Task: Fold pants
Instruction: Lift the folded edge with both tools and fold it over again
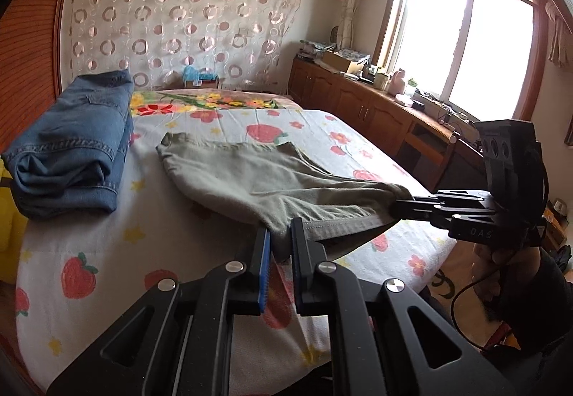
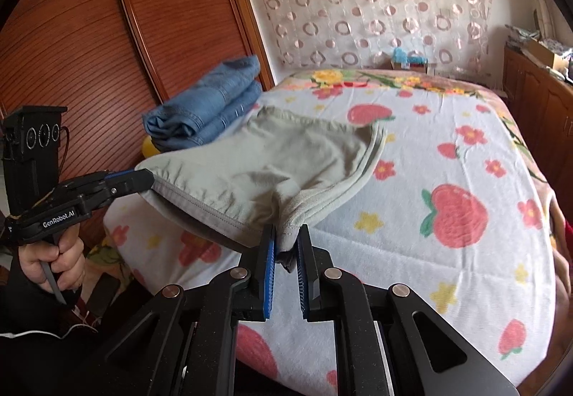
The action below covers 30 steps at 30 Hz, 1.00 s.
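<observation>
Grey-green pants lie across a bed covered with a white sheet printed with strawberries and flowers. In the left wrist view, the left gripper sits at the bottom centre, its black fingers with blue pads clenched on the near hem of the pants, with cloth pinched between them. The fabric rises from the sheet at this near edge and stays flat on the bed farther back. To the right, the right gripper clamps another corner of the same hem, and a hand in a dark sleeve grips its handle. A folded pile of blue jeans rests on the bed's left side, apart from the pants. Behind the bed hangs a curtain patterned with circles; a bright window stands above wooden cabinets on the right (their tops are cluttered with small items too blurred to name).

In the right wrist view, the right gripper fills the bottom centre, its blue pads closed on a bunched corner of the pants. At left, the left gripper pinches the hem's other end, held by a hand. The hem stretches between the two grippers, lifted just above the sheet. The jeans lie beyond, beside a reddish wooden slatted door.
</observation>
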Tool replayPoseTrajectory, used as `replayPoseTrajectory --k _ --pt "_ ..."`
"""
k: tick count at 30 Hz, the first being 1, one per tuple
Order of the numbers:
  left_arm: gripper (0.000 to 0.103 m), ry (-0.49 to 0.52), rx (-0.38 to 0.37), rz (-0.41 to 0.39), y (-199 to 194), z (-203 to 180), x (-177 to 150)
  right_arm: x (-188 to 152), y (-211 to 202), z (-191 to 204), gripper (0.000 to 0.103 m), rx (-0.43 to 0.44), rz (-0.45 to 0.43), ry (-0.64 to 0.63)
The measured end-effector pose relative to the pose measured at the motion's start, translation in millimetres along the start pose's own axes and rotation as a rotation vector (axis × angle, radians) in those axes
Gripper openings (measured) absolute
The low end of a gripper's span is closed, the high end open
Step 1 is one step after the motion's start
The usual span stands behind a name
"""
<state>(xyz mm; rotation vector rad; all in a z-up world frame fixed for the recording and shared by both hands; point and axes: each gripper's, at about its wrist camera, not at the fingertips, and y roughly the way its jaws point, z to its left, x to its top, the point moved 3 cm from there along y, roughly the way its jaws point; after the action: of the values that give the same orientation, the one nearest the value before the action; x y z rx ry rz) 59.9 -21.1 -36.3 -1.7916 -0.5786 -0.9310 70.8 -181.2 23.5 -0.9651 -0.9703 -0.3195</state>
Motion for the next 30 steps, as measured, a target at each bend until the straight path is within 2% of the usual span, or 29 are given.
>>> replayPoseTrajectory --k 24,30 --pt "0.011 0.067 -0.017 -0.109 -43 -19 32 7 -36 4 0.011 -0.007 -0.098 -0.071" --pt "0.011 0.062 -0.007 -0.088 -30 -14 26 2 -21 -5 0.011 0.001 -0.086 -0.043"
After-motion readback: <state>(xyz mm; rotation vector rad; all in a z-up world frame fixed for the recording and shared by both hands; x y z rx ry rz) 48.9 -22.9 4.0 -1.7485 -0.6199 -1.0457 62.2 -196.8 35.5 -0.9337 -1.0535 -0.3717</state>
